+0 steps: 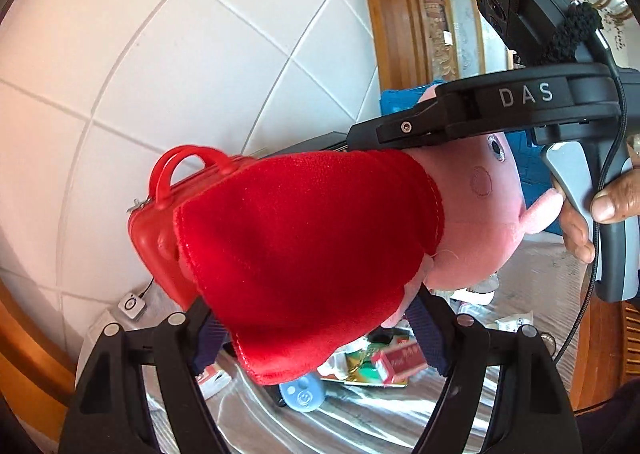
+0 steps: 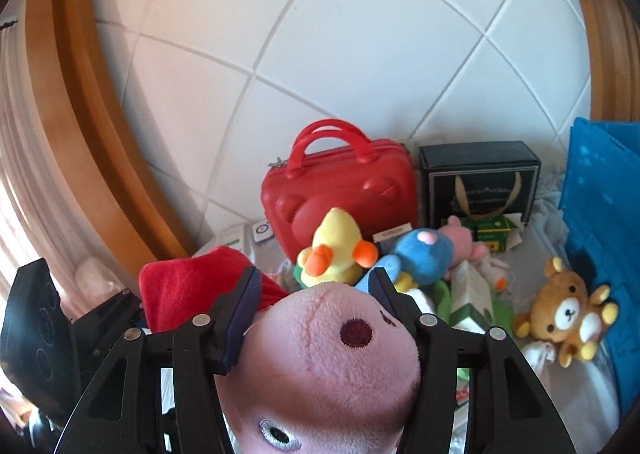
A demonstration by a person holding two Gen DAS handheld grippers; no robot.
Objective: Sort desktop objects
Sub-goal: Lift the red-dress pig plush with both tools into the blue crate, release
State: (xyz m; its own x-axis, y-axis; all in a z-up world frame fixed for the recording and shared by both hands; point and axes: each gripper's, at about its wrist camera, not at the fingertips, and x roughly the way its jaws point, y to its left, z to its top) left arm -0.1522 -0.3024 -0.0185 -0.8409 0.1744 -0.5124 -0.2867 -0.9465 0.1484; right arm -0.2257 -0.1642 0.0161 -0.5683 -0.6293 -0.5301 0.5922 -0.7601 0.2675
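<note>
Up off the desk, a pink plush pig (image 1: 472, 214) in a red velvety dress (image 1: 304, 254) hangs between both grippers. The left gripper (image 1: 316, 334) has its blue-padded fingers (image 1: 424, 330) pressed into the dress from either side, jaws fairly wide around the soft body. The right gripper (image 2: 316, 314) clamps the pig's pale pink head, pads squeezing just behind the snout; a dark embroidered nostril and a stitched eye face its camera. In the left view a rosy cheek circle and a small pink ear show beside the hand (image 1: 600, 210) on the right tool's trigger. Behind the pig a red case with handles (image 2: 340, 190) stands against the white tiled wall (image 2: 320, 34), with a yellow duck plush (image 2: 332, 250), a blue plush (image 2: 424, 254) and a brown bear plush (image 2: 568, 310) on the desk near a blue bin (image 2: 600, 214).
</note>
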